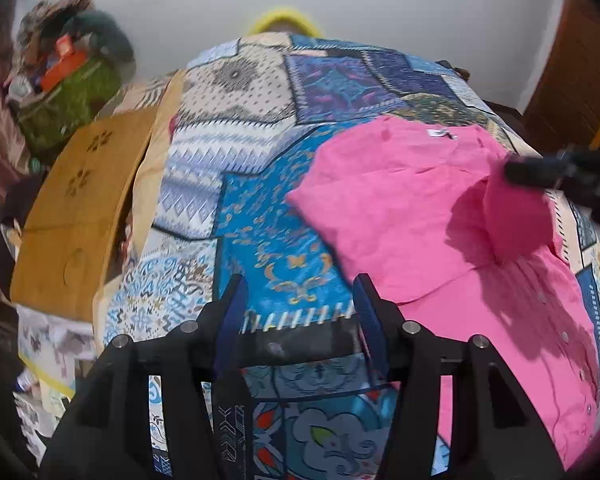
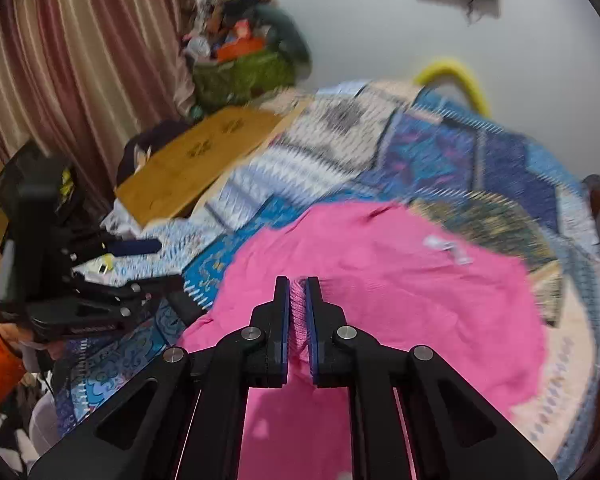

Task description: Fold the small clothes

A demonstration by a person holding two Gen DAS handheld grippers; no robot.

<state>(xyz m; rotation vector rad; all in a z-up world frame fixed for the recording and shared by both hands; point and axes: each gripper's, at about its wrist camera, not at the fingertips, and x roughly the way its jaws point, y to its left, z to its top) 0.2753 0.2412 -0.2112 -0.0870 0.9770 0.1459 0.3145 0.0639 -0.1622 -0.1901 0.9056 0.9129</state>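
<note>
Where the room is taken from left to right, a striped pink curtain (image 2: 72, 60) is recorded at the far left, then a green basket (image 2: 240, 76) heaped with oddments, then a brown board (image 2: 196, 168) with flower cut-outs. The bed is covered by a patchwork bedspread (image 1: 260, 208) in blue, cream and purple; a yellow hoop (image 2: 456, 76) is seen at its far edge against a plain white wall (image 1: 380, 4). A wooden door (image 1: 572, 72) is noted at the right.

The pink shirt (image 1: 400, 208) is laid on the right part of the bedspread. Its white neck label (image 1: 440, 133) is too small to be read.

The left gripper (image 1: 300, 292) is held with jaws apart, nothing between them. A fold of the pink shirt is pinched by the right gripper (image 2: 299, 292).
</note>
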